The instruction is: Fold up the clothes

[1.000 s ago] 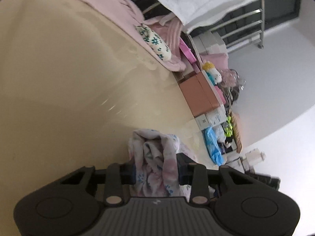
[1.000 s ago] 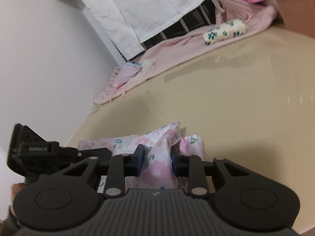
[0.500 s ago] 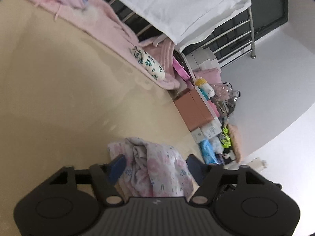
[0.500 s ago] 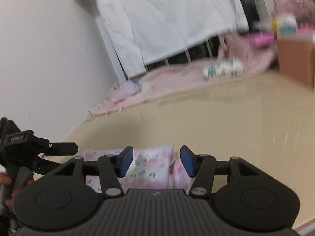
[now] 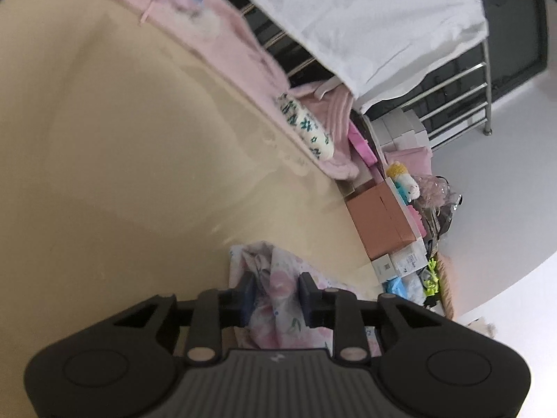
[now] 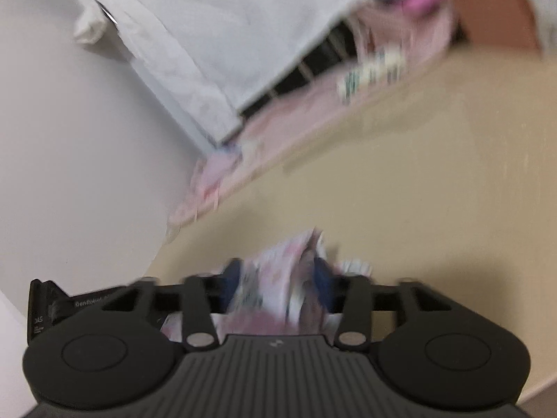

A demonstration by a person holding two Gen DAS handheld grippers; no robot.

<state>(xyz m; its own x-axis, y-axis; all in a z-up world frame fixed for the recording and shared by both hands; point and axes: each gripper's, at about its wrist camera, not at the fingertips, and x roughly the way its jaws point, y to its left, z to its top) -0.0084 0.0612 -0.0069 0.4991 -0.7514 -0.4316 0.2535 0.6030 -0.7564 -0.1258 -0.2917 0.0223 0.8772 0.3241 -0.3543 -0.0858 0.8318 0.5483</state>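
Observation:
A pink floral garment lies bunched on the beige table, close to its edge. My left gripper is shut on a fold of it, with cloth bulging up between the two fingers. The right wrist view is blurred by motion. There the same floral garment rises in a bunch between the blue pads, and my right gripper is shut on it. The body of the left gripper shows at the lower left of that view.
Pink cloth and a rolled white floral piece lie along the table's far side under a white sheet on a metal rack. A brown box and clutter stand at the table's right end. A white wall is on the left.
Half a second ago both grippers stood open over the garment; now both have closed on it again. The right view has swung and blurred.

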